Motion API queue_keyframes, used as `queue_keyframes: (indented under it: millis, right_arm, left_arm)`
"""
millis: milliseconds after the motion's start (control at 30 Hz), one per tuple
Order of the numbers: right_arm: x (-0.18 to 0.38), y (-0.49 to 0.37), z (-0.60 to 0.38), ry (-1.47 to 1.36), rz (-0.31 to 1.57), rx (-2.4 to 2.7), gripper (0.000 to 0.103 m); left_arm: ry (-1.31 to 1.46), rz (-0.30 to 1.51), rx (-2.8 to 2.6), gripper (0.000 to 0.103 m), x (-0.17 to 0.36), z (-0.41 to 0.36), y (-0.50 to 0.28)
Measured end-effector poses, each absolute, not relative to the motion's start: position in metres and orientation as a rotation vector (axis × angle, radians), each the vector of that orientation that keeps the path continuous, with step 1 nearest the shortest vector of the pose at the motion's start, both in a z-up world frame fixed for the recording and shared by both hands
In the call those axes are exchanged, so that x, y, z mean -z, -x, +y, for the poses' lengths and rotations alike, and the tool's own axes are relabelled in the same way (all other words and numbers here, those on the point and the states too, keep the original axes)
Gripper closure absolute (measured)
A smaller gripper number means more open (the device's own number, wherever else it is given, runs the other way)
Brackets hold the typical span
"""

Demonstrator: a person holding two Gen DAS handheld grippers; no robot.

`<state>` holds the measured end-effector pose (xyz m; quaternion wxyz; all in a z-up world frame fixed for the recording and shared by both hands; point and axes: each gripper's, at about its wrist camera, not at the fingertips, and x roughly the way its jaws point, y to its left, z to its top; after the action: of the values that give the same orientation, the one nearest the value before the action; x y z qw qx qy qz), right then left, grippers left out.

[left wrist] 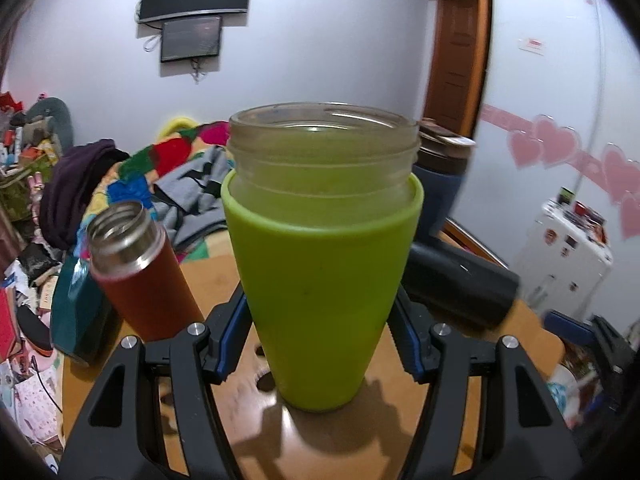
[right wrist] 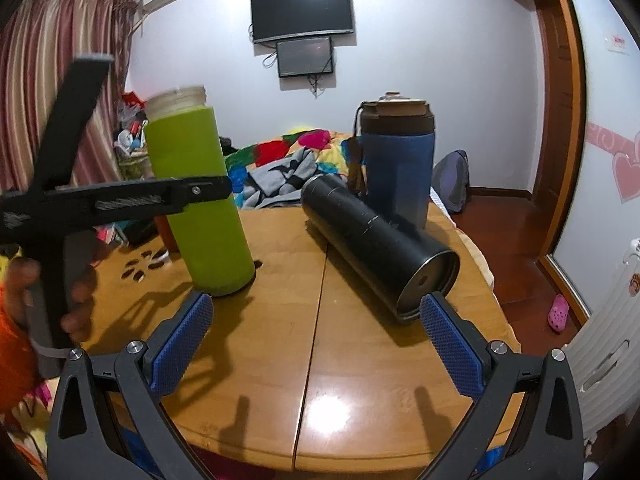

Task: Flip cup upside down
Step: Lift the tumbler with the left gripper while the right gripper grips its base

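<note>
A tall cup with a lime-green sleeve (left wrist: 320,280) and a clear threaded mouth stands upright, mouth up, on the wooden table (left wrist: 360,440). My left gripper (left wrist: 320,328) has its blue-padded fingers on both sides of the cup's lower half, closed on it. The cup also shows in the right wrist view (right wrist: 200,200) at the left, with the left gripper's black frame across it. My right gripper (right wrist: 316,332) is open and empty above the table's front, near the base of a black flask.
A black flask (right wrist: 380,240) lies on its side at the table's right. A blue lidded tumbler (right wrist: 394,160) stands behind it. A red steel bottle (left wrist: 136,264) stands open left of the cup. A cluttered bed lies behind the table (right wrist: 360,400).
</note>
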<state>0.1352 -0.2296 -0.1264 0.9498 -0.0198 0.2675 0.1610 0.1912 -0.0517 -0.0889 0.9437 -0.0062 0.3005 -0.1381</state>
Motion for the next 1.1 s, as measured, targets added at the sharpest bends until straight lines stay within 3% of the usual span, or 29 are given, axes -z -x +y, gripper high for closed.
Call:
queue_keyframes:
  millis: [500, 600, 667, 1100]
  right_arm:
    - [0.147, -0.134, -0.165, 0.131, 0.562, -0.612, 0.001]
    - [0.147, -0.136, -0.154, 0.153, 0.547, -0.651, 0.013]
    - [0.149, -0.137, -0.147, 0.162, 0.556, -0.694, 0.033]
    - [0.153, -0.130, -0.136, 0.204, 0.497, -0.675, 0.037]
  left_arm:
    - [0.164, 0.727, 0.538, 0.040, 0.080, -0.032, -0.131]
    - [0.170, 0.728, 0.555, 0.040, 0.080, -0.028, -0.127]
    - [0.184, 0.726, 0.565, 0.040, 0.081, -0.024, -0.125]
    - [0.234, 0.671, 0.532, 0.036, 0.086, -0.007, -0.128]
